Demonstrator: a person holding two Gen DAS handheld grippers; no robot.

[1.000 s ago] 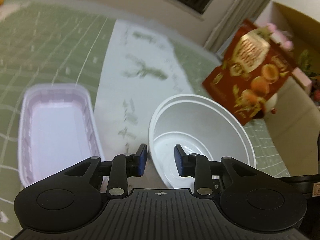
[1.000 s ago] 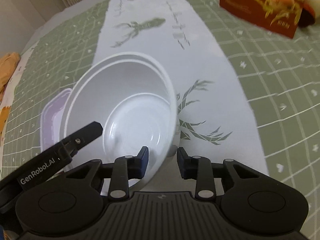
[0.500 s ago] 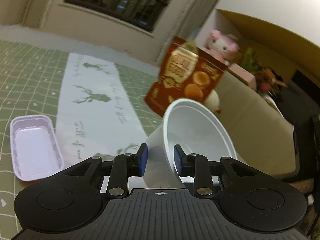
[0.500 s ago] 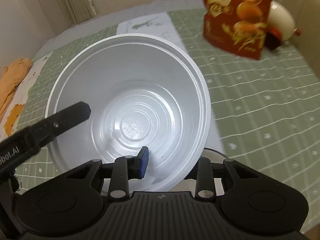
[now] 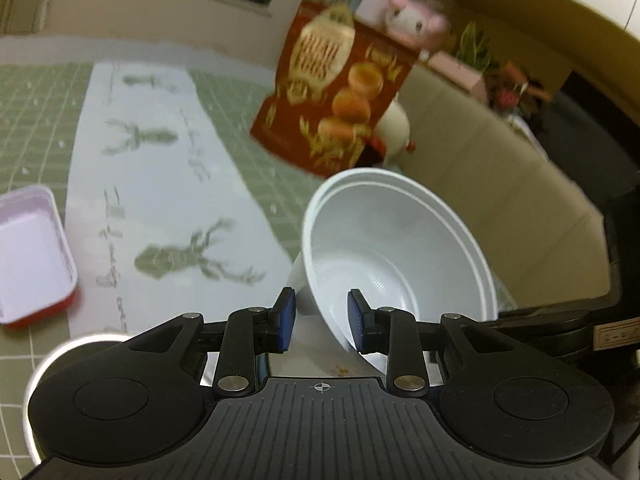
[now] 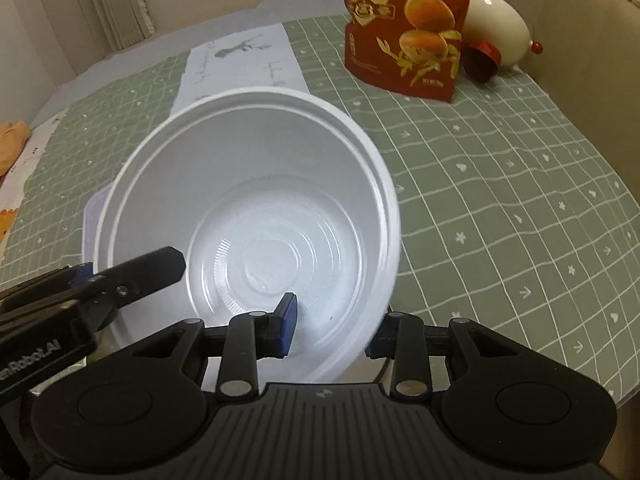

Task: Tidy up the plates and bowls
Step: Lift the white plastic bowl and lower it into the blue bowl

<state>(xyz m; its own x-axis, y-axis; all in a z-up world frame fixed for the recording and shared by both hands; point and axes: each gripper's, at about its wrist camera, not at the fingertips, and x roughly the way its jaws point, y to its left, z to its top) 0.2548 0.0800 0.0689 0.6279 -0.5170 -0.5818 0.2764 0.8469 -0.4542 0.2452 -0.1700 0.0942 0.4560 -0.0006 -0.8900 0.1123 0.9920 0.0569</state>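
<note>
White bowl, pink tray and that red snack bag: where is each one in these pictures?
white bowl (image 6: pixel 256 216): right wrist view, on its inner wall.
pink tray (image 5: pixel 28 256): left wrist view, on its inside floor.
red snack bag (image 6: pixel 404 28): right wrist view, on its printed front.

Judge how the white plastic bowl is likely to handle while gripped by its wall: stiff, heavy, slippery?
The white bowl looks thin-walled and glossy, so probably light, somewhat flexible, and a bit slippery. The right gripper pinches one wall while the left gripper straddles the opposite one. Held tilted by its walls, it may flex or pivot.
</note>
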